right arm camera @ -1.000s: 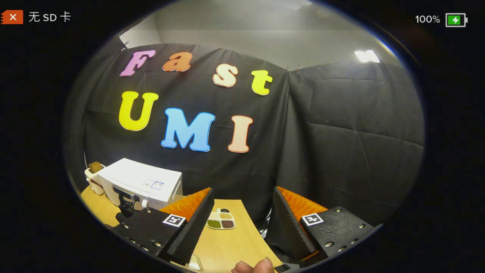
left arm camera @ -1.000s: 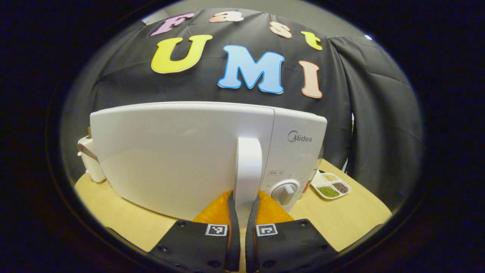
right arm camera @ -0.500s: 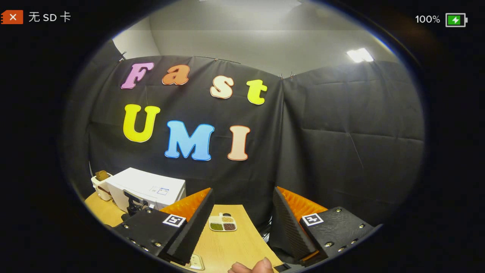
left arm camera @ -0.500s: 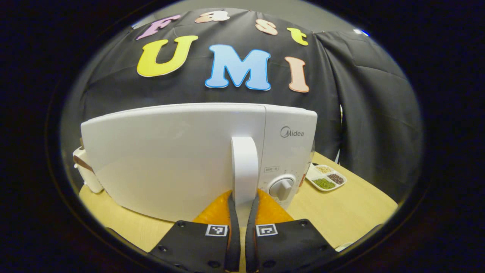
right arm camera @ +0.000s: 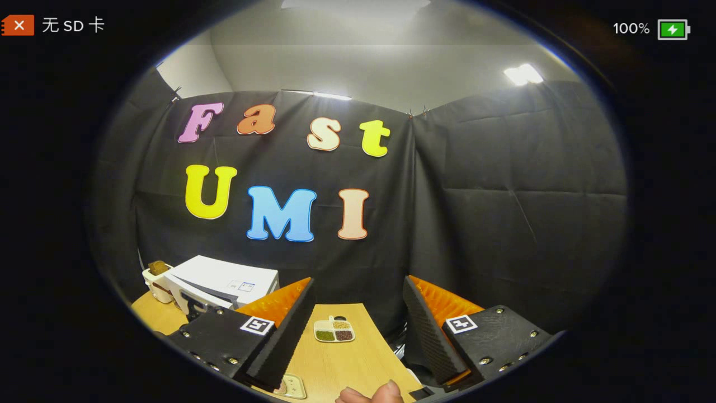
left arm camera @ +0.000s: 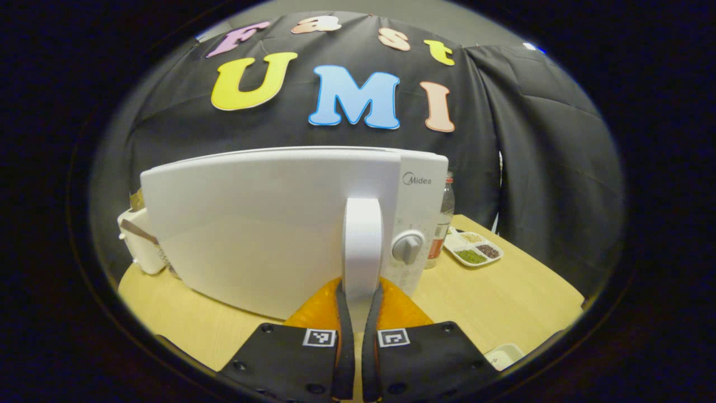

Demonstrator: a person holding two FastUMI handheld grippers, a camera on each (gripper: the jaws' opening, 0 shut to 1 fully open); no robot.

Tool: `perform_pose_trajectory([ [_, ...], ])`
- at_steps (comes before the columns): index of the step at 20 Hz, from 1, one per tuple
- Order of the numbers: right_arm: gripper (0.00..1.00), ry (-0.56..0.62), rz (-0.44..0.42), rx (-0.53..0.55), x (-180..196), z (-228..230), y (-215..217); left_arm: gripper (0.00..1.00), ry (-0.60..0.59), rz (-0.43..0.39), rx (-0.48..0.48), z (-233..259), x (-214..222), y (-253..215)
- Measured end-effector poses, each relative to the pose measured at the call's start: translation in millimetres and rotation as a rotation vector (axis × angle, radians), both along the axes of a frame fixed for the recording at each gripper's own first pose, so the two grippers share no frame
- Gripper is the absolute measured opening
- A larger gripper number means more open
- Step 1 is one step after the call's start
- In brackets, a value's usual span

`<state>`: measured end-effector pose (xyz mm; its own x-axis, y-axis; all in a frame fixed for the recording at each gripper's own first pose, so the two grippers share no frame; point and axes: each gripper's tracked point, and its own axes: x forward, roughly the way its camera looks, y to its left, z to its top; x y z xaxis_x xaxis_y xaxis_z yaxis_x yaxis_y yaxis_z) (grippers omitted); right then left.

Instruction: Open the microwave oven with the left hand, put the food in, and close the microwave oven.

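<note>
A white microwave [left arm camera: 268,224] stands on the wooden table [left arm camera: 503,296]. My left gripper [left arm camera: 359,291] is shut on its upright door handle [left arm camera: 362,240], one finger on each side. The door stands slightly ajar, its edge in front of the control panel and knob [left arm camera: 408,246]. My right gripper [right arm camera: 358,313] hangs open and empty above the table's right part, well away from the microwave [right arm camera: 224,282]. A small white dish [right arm camera: 291,386] with something brownish on it lies below its left finger and also shows in the left gripper view [left arm camera: 503,354].
A divided tray of grains [left arm camera: 472,249] and a clear bottle [left arm camera: 446,218] sit right of the microwave. A white toaster with bread [right arm camera: 156,274] stands at its left. A person's thumb [right arm camera: 372,393] shows at the bottom of the right gripper view.
The microwave door has swung out a little with my left gripper on the handle, now overlapping the control panel. The right gripper has stayed open and tipped slightly upward.
</note>
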<state>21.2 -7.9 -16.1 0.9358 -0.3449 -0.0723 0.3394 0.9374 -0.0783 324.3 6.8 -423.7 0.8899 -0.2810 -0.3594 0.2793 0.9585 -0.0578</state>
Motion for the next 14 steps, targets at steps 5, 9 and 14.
perform_pose_trajectory([
  [5,0.96,-0.012,0.063,0.001,12.2,-2.7,22.5,0.13,-0.016,0.007,0.005,1.8,-77.6,57.7],
  [9,0.96,-0.032,0.125,0.032,24.8,-2.1,53.3,0.13,0.000,0.031,0.019,2.7,-122.4,110.6],
  [14,0.96,-0.024,0.196,0.044,38.0,-12.9,87.6,0.11,0.023,0.104,0.054,3.5,-162.9,196.4],
])
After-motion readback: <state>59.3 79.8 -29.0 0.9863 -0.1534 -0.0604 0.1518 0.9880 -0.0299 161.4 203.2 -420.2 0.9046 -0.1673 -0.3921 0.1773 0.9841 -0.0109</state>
